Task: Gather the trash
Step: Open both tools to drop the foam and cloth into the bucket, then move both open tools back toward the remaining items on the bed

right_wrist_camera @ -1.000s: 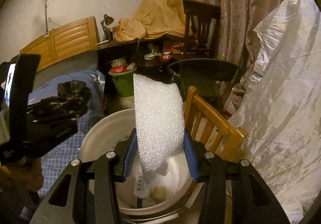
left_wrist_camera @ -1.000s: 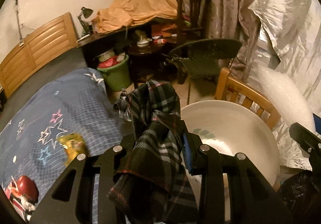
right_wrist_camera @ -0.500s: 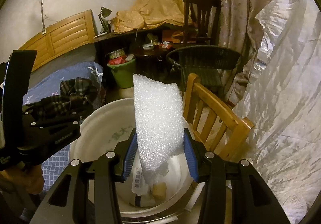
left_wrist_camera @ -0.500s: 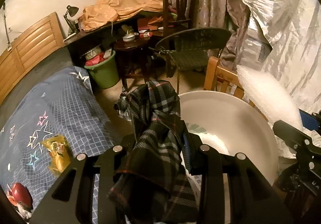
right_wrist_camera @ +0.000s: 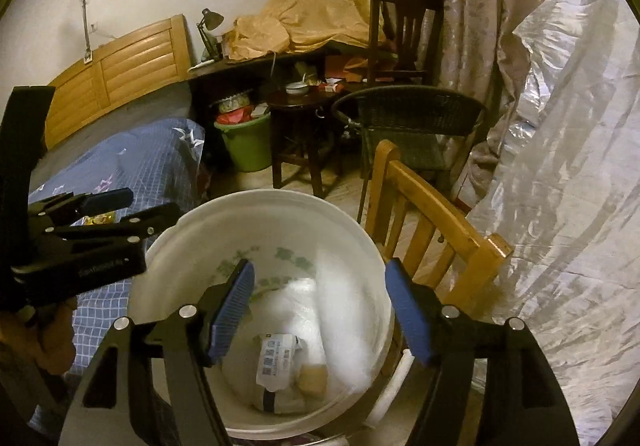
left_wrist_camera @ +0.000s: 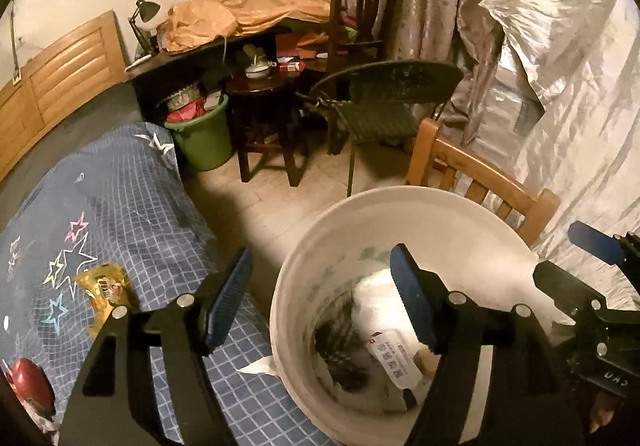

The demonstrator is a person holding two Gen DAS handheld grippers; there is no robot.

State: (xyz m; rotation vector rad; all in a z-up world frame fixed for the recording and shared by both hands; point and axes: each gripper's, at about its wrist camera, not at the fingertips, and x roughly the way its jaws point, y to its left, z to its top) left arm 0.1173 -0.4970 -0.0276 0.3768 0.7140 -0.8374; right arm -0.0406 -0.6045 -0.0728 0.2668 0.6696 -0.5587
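Both tools hang over the white bucket (right_wrist_camera: 352,230), jaws opening with nothing between them: left tool (left_wrist_camera: 320,302), right tool (right_wrist_camera: 318,306). Below them lie foam wrap (right_wrist_camera: 340,310), lengthwise toward the right tool, and plaid cloth (left_wrist_camera: 340,346). Lift clear before reaching for the yellow wrapper (left_wrist_camera: 106,290), left on the bed (left_wrist_camera: 132,206).

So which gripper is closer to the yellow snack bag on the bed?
Left. The left gripper straddles the gap between the bed and the bucket, just right of the snack bag. The right gripper is over the bucket, farther away.
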